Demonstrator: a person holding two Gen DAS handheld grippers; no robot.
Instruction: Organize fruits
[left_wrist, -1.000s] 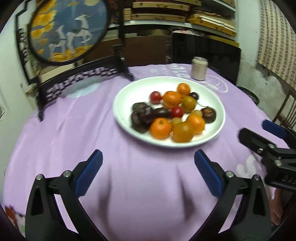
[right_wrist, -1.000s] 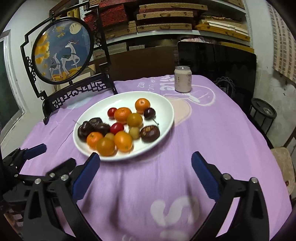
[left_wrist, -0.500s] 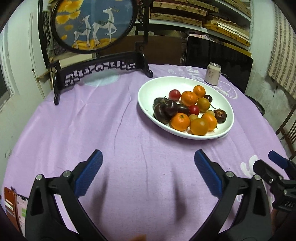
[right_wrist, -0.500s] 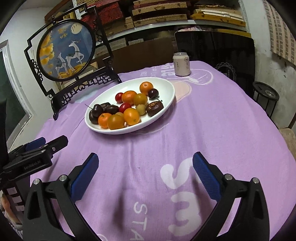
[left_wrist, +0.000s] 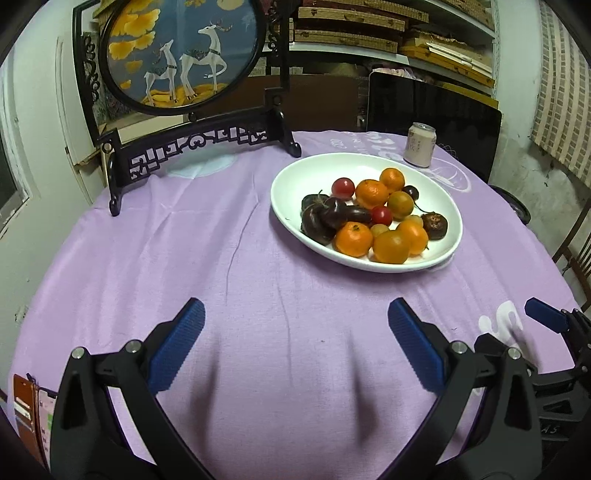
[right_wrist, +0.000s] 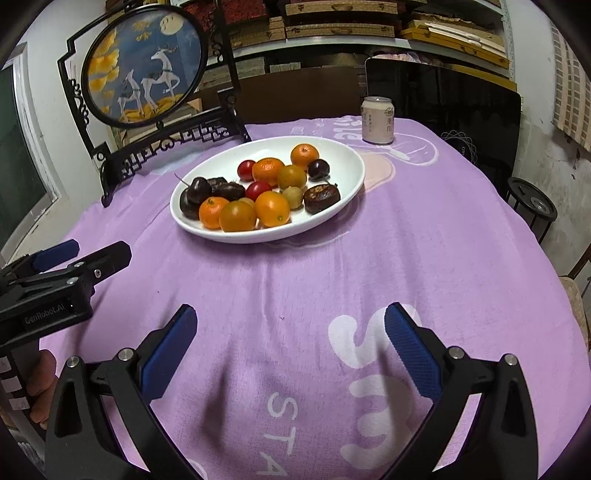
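Surface: round table under a purple cloth with white printed lettering, in a cluttered storeroom with shelving behind. Nearest: left gripper and right gripper, both with blue pads spread wide and nothing between them, hovering low over bare cloth, well short of the fruit. Mid-table: white oval plate holding the fruits in one mixed heap: orange mandarins at the near edge, small red tomatoes, dark purple pieces at the left, a brown wrinkled one at the right, all touching or just beside one another. Beyond: pale drink can upright just past the plate; carved black stand with a round deer panel at the far left. Hazards, as judged: round fruit packed tight, so a wide grip may nudge neighbours over the shallow rim; soft tomatoes may bruise if squeezed; loose cloth may drag; a long reach could tip the can.
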